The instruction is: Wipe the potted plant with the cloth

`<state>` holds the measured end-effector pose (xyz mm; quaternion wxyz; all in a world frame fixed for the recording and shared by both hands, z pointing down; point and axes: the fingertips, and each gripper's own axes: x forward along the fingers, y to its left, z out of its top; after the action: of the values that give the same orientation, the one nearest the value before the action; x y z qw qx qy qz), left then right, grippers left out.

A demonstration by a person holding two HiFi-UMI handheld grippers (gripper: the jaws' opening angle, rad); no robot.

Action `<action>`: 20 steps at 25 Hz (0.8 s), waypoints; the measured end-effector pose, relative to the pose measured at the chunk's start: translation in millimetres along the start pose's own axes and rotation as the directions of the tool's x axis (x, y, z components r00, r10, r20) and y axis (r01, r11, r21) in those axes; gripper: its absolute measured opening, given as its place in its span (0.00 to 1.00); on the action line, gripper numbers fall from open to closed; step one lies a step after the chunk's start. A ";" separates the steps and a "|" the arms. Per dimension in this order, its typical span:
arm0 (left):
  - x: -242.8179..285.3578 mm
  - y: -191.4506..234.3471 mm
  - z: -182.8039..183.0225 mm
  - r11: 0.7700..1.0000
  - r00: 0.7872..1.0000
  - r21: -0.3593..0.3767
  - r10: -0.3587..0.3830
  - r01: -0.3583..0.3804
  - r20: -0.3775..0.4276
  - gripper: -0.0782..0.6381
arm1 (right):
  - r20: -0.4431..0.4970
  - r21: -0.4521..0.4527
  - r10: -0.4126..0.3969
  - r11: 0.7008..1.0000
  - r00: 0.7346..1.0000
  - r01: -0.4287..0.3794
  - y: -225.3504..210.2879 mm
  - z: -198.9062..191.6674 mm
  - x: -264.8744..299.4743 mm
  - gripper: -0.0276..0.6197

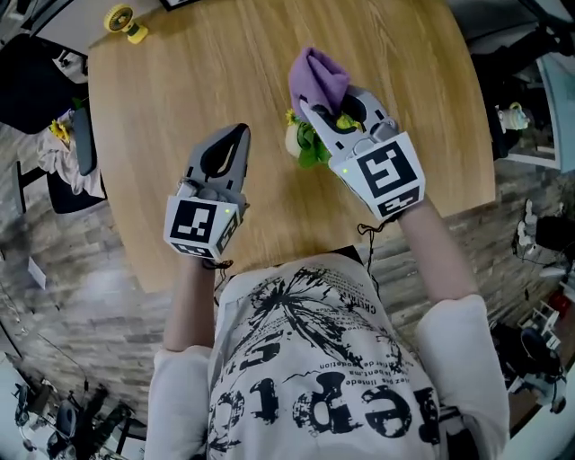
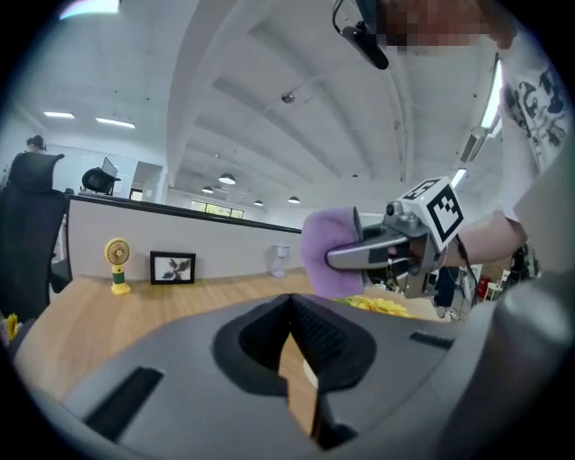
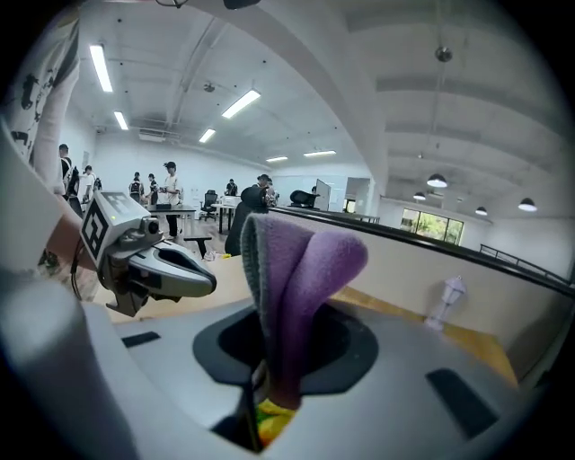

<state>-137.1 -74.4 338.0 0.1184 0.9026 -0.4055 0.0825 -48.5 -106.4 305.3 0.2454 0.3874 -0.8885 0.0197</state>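
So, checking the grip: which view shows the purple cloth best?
The right gripper view: the cloth stands pinched between the right gripper's jaws. The head view shows only its top; the left gripper view, a side lump.

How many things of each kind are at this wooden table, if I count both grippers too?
Grippers: 2 (left gripper, right gripper)
Purple cloth: 1
Potted plant: 1
Yellow fan: 1
Framed picture: 1
White ornament: 1
Total: 7
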 end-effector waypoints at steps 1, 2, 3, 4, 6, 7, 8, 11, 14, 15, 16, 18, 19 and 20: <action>-4.9 3.2 -2.8 1.000 1.000 0.001 -0.014 0.014 -0.003 0.11 | -0.011 0.014 -0.006 1.000 1.000 0.006 9.3 -3.4 4.1 0.16; -9.7 6.0 -6.4 1.000 1.000 0.001 -0.027 0.027 -0.009 0.11 | -0.023 0.031 -0.012 0.999 1.000 0.013 18.4 -7.3 8.1 0.16; -14.7 8.6 -10.4 0.999 0.999 0.000 -0.038 0.038 -0.016 0.11 | -0.035 0.049 -0.017 0.999 0.999 0.018 27.4 -11.6 12.1 0.16; -19.7 11.3 -14.2 0.999 0.999 -0.002 -0.047 0.047 -0.023 0.11 | -0.048 0.067 -0.018 0.997 0.999 0.022 36.5 -16.3 16.4 0.16; -29.4 16.7 -20.2 0.998 0.998 -0.004 -0.061 0.061 -0.034 0.11 | -0.079 0.098 -0.016 0.995 0.997 0.024 54.8 -26.6 26.2 0.16; -33.6 19.1 -22.5 0.998 0.997 -0.006 -0.068 0.067 -0.037 0.11 | -0.098 0.112 -0.013 0.993 0.995 0.024 63.6 -32.4 31.1 0.16; -37.1 21.1 -24.7 0.997 0.996 -0.008 -0.074 0.074 -0.039 0.11 | -0.118 0.127 -0.011 0.992 0.993 0.026 71.7 -38.8 35.7 0.16; -44.1 28.2 -31.2 0.996 0.995 -0.020 -0.087 0.086 -0.044 0.11 | -0.173 0.213 -0.013 0.976 0.985 0.050 88.9 -59.3 49.0 0.16; -48.0 36.6 -37.8 0.995 0.995 -0.039 -0.092 0.090 -0.047 0.11 | -0.224 0.276 -0.022 0.957 0.974 0.085 100.0 -75.9 63.8 0.16; -48.8 38.7 -39.8 0.995 0.994 -0.043 -0.095 0.093 -0.048 0.11 | -0.242 0.284 -0.023 0.954 0.970 0.093 102.9 -80.6 68.3 0.16; -49.3 40.0 -41.4 0.994 0.994 -0.046 -0.099 0.097 -0.049 0.11 | -0.259 0.292 -0.023 0.951 0.966 0.101 105.1 -85.3 71.9 0.16; -49.5 41.1 -44.3 0.993 0.993 -0.049 -0.105 0.103 -0.053 0.11 | -0.293 0.334 -0.023 0.934 0.956 0.125 107.1 -96.1 76.1 0.16; -49.7 41.1 -46.3 0.993 0.993 -0.051 -0.107 0.104 -0.057 0.11 | -0.310 0.371 -0.021 0.918 0.950 0.141 107.7 -102.9 76.8 0.16; -49.9 41.0 -48.7 0.993 0.992 -0.054 -0.108 0.105 -0.061 0.11 | -0.329 0.416 -0.015 0.895 0.944 0.160 108.3 -110.8 77.0 0.16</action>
<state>-203.3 -51.6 378.5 0.1583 0.9166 -0.3548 0.0946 -122.1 -58.0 454.1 0.2925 0.4642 -0.7916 0.2690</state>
